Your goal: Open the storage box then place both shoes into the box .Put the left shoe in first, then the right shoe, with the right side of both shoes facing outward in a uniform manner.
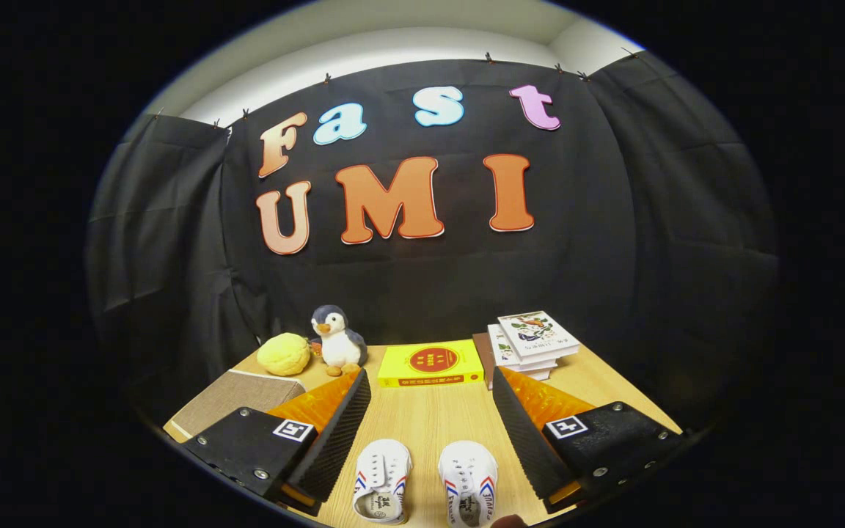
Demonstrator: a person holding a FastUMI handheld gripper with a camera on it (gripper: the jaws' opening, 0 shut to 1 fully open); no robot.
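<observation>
Two small white shoes with red and blue side stripes stand side by side on the wooden table, toes pointing away from me: the left shoe [381, 480] and the right shoe [468, 484]. Both lie between my fingers, low and close. My gripper [431, 389] is open, its fingers wide apart above the table, holding nothing. A flat brown fabric-covered storage box [235, 397] with a pale edge lies beyond my left finger, its lid down.
At the table's back stand a yellow round plush [284, 353], a penguin toy [337, 340], a yellow book [430, 364] lying flat and a stack of books [531, 343] on the right. Black cloth walls close the booth behind and on both sides.
</observation>
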